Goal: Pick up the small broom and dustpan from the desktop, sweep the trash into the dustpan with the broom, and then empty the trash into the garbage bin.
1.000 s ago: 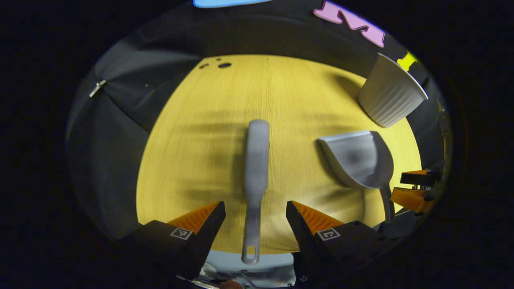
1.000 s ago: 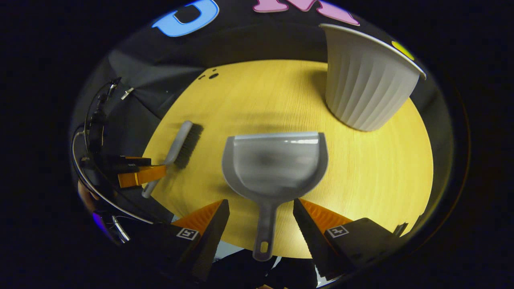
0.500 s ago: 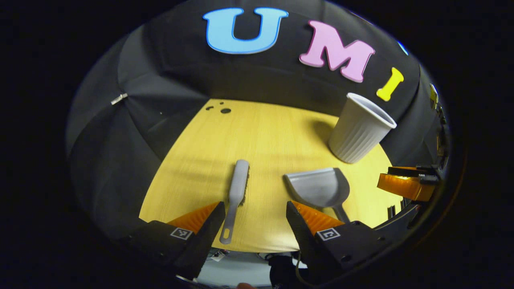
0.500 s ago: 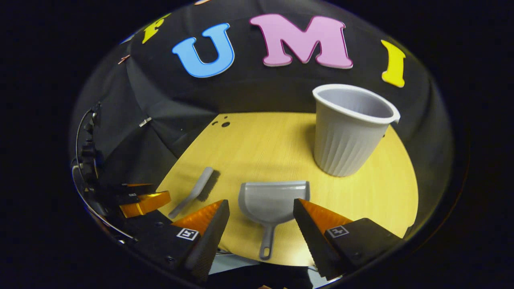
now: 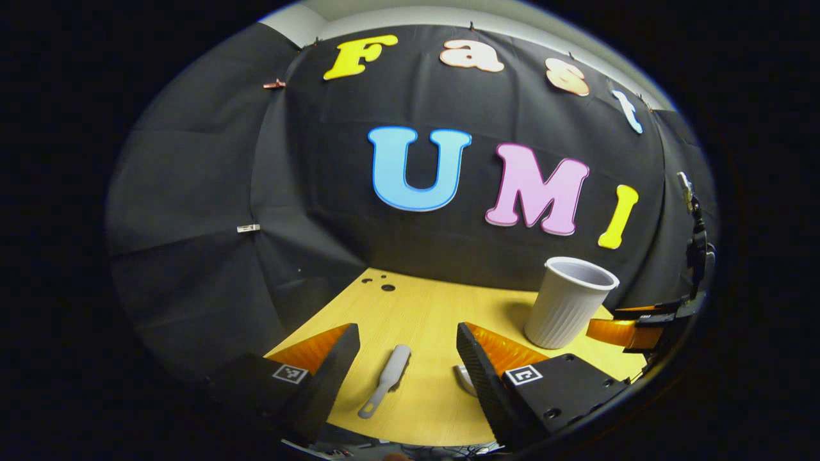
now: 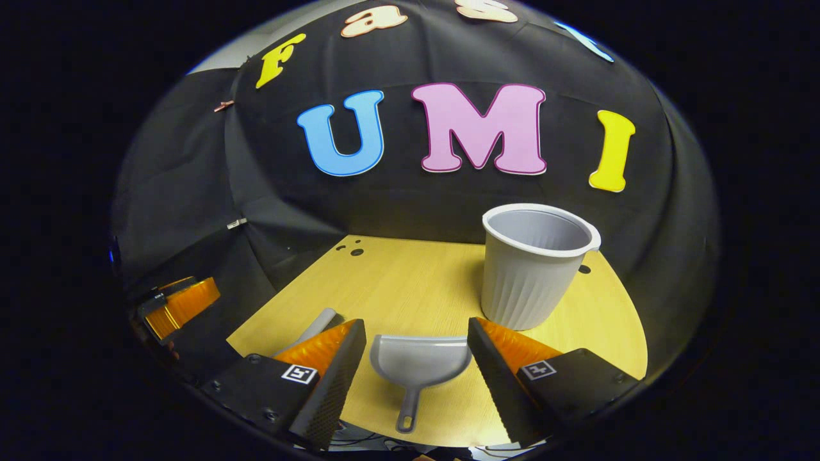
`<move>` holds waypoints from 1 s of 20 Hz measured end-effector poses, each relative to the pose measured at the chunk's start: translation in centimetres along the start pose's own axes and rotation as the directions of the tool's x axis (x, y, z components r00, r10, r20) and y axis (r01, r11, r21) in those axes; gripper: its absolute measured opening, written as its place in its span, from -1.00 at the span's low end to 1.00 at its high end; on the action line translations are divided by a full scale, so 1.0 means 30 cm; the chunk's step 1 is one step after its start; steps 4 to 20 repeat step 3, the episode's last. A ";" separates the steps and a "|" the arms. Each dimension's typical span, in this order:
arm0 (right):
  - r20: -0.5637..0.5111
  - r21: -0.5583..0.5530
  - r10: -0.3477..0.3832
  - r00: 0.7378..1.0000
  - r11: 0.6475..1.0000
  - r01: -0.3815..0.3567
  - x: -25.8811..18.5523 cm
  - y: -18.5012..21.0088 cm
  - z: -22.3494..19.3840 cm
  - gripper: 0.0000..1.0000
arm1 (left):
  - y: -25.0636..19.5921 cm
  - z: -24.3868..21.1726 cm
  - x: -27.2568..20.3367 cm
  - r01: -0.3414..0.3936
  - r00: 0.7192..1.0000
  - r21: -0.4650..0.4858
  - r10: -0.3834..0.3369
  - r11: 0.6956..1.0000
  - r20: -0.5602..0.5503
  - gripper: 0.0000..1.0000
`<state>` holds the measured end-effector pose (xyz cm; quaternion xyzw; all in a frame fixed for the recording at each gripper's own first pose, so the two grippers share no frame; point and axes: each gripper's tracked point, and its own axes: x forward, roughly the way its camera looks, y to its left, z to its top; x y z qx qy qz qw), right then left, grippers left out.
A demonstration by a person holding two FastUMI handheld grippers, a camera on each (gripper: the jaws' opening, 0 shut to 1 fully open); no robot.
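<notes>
In the left gripper view, the left tongs (image 5: 405, 342) are released, raised above the desk's (image 5: 435, 314) near edge. The small broom (image 5: 386, 379) lies flat near that edge. The ribbed garbage bin (image 5: 567, 310) stands upright toward the right edge.

In the right gripper view, the right tongs (image 6: 416, 339) are released. The dustpan (image 6: 418, 367) lies flat by the near edge, handle pointing off it.

Broom (image 6: 318, 324) left of dustpan (image 6: 418, 362), seemingly apart
</notes>
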<state>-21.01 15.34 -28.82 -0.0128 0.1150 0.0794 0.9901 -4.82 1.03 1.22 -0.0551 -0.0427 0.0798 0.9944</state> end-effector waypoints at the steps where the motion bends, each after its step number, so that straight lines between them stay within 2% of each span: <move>1: 0.015 -0.017 -0.004 1.000 1.000 0.004 -0.003 0.002 -0.002 0.97 | -0.006 0.016 -0.011 0.004 1.000 0.000 -0.004 1.000 0.024 0.92; 3: 0.039 -0.034 0.001 0.999 0.999 0.000 -0.012 0.008 0.003 0.96 | -0.015 0.034 -0.019 0.008 0.998 0.014 -0.009 1.000 0.055 0.91; 20: 0.039 -0.034 0.001 0.999 0.999 0.000 -0.012 0.008 0.003 0.96 | -0.015 0.034 -0.019 0.008 0.998 0.014 -0.009 1.000 0.055 0.91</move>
